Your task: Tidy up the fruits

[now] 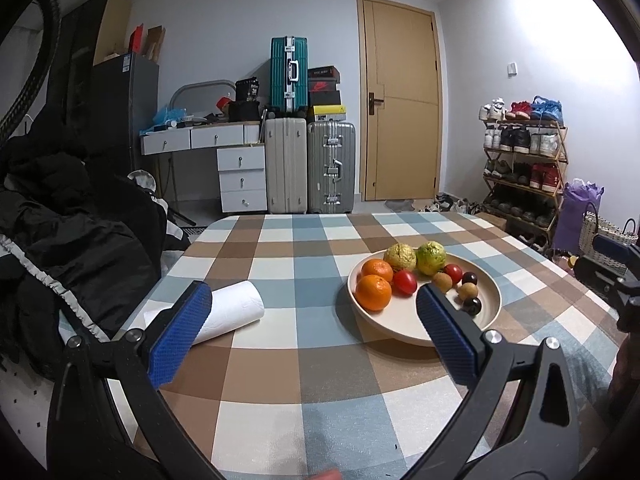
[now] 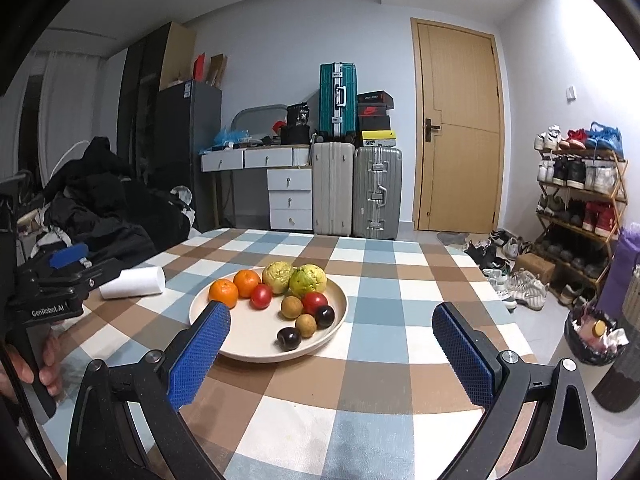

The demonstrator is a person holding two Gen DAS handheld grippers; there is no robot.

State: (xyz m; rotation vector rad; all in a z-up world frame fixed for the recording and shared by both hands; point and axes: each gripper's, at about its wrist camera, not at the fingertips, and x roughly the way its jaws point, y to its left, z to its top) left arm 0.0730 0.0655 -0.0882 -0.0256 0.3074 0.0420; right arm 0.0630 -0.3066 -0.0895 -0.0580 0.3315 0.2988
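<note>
The left gripper [image 1: 314, 300] fills the bottom of the left wrist view, its two blue padded fingers [image 1: 180, 332] spread wide with nothing between them. The right gripper [image 2: 332, 320] sits the same way at the bottom of the right wrist view, blue pads [image 2: 202, 354] far apart and empty. Both hover above a checked tablecloth [image 2: 380, 280] in blue, brown and cream.

Just beyond the fingers, centre right in the left view and centre in the right view, a round cream plate [image 2: 244, 340] holds all the fruit in sight, loosely sorted by kind. Two oranges [image 2: 236, 288] touch at its left. Two bumpy yellow-green fruits [image 2: 294, 278] sit at the back. Two small red fruits [image 2: 260, 296], two small brown ones [image 2: 291, 307] and two dark plums [image 2: 289, 338] fill the middle and front. No fruit lies on the cloth. This fits either a finished sorting or a plate waiting to be rearranged.

Any grasp here should probably close gently on one fruit at a time, since round fruit rolls.

A white paper roll [image 2: 134, 282] lies left of the plate. At the left edge of the right view a hand [image 2: 42, 364] holds the other tool, marked "GenRobot.AI" [image 2: 47, 311]. Boxes against the back wall carry writing too small to read.
</note>
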